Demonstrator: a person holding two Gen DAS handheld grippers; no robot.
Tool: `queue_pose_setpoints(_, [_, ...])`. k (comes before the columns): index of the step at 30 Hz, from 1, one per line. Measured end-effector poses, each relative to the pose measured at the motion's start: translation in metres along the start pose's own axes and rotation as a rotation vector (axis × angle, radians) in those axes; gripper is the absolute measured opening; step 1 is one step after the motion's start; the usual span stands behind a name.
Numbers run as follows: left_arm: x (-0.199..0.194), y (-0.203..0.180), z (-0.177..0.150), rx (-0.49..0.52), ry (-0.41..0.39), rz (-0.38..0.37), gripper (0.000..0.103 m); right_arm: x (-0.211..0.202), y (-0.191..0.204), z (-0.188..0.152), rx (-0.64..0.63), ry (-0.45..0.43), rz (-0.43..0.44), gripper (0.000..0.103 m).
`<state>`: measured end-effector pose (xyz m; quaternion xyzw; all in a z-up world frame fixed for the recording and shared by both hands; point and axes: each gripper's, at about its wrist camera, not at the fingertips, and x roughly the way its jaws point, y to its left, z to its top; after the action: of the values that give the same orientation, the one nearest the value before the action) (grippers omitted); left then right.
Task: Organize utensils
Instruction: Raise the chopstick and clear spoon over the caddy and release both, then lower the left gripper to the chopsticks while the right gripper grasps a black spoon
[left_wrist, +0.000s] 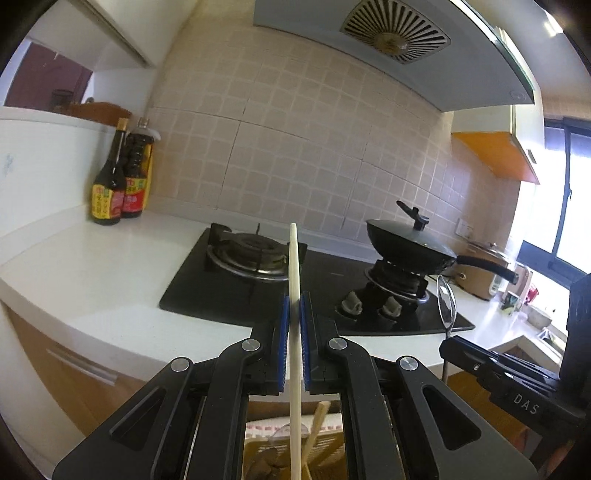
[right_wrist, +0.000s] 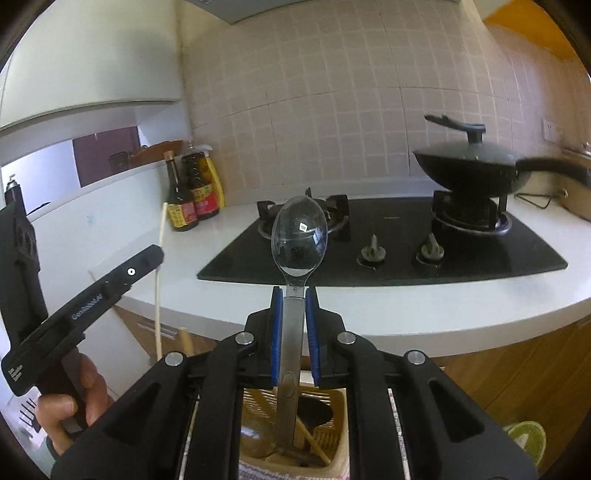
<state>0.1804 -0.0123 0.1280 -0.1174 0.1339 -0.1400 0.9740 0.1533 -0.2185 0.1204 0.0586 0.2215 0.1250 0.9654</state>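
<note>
My left gripper (left_wrist: 294, 306) is shut on a pale chopstick (left_wrist: 293, 269) that stands nearly upright between its blue pads, tip up over the stove. In the right wrist view the same chopstick (right_wrist: 159, 266) rises at the left beside the left gripper's finger, held by a hand (right_wrist: 70, 402). My right gripper (right_wrist: 294, 295) is shut on the handle of a metal spoon (right_wrist: 298, 236), bowl up and facing the camera. The spoon (left_wrist: 446, 302) also shows at the right of the left wrist view. A woven utensil basket (right_wrist: 334, 439) with more utensils lies below both grippers.
A black gas hob (right_wrist: 406, 251) sits in a white counter (left_wrist: 92, 266), with a lidded wok (right_wrist: 476, 166) on its right burner. Two sauce bottles (left_wrist: 118, 184) stand at the back left by the tiled wall. Wooden cabinet fronts (right_wrist: 517, 369) run below the counter.
</note>
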Motion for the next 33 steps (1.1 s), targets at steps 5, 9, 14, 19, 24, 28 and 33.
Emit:
queue_pose_setpoints(5, [-0.001, -0.002, -0.010, 0.019, -0.015, -0.024, 0.004, 0.006, 0.002, -0.014, -0.054, -0.021, -0.044, 0.010])
queue_pose_setpoints(9, [-0.007, -0.002, -0.018, 0.041, -0.029, -0.035, 0.005, -0.002, 0.003, -0.025, -0.060, -0.048, -0.069, 0.011])
queue_pose_setpoints(14, [-0.022, 0.000, -0.027, 0.050, -0.014, -0.062, 0.014, -0.020, 0.000, -0.035, -0.028, -0.031, -0.010, 0.013])
queue_pose_setpoints(19, [-0.047, 0.002, -0.029, 0.039, 0.003, -0.078, 0.020, -0.047, 0.006, -0.041, -0.021, -0.014, 0.012, 0.016])
queue_pose_setpoints(24, [-0.081, -0.001, -0.025, 0.044, 0.038, -0.119, 0.029, -0.079, 0.019, -0.049, -0.018, 0.008, 0.020, 0.016])
queue_pose_setpoints(28, [-0.092, -0.002, -0.023, 0.006, 0.177, -0.239, 0.041, -0.101, 0.034, -0.055, -0.042, 0.020, -0.039, 0.016])
queue_pose_setpoints(33, [-0.107, -0.010, -0.037, 0.040, 0.294, -0.250, 0.047, -0.116, 0.044, -0.064, -0.008, 0.101, -0.024, 0.030])
